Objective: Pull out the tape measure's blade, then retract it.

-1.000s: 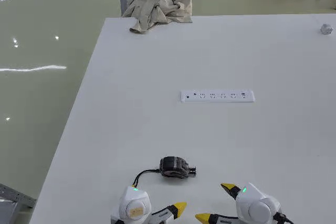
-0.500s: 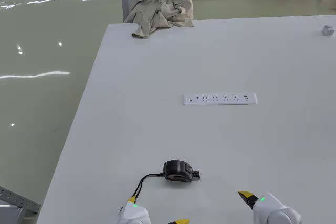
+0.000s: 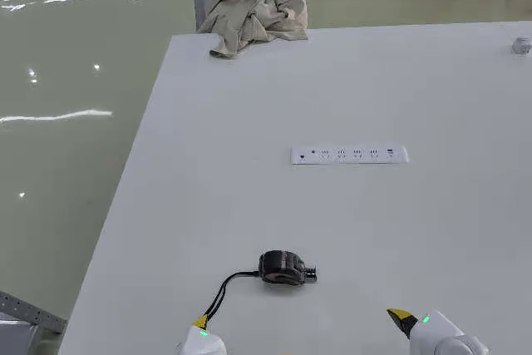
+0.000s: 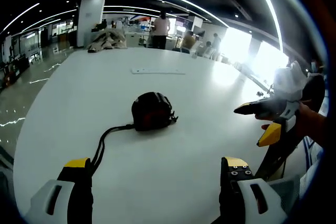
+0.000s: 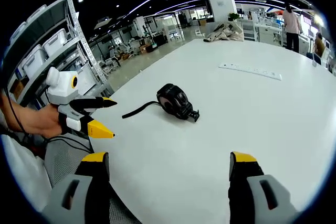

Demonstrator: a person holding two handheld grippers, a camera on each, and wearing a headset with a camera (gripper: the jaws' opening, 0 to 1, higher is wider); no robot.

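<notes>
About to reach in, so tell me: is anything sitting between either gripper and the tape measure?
Nothing visible does. Only bare table lies between the tape measure and the left gripper and right gripper; its own black strap trails toward the left one.

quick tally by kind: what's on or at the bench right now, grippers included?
tape measure: 1
power strip: 1
beige cloth, at the far edge: 1
small pale object, far corner, too small to identify: 1
grippers: 2 (left gripper, right gripper, both open)
Total: 6
</notes>
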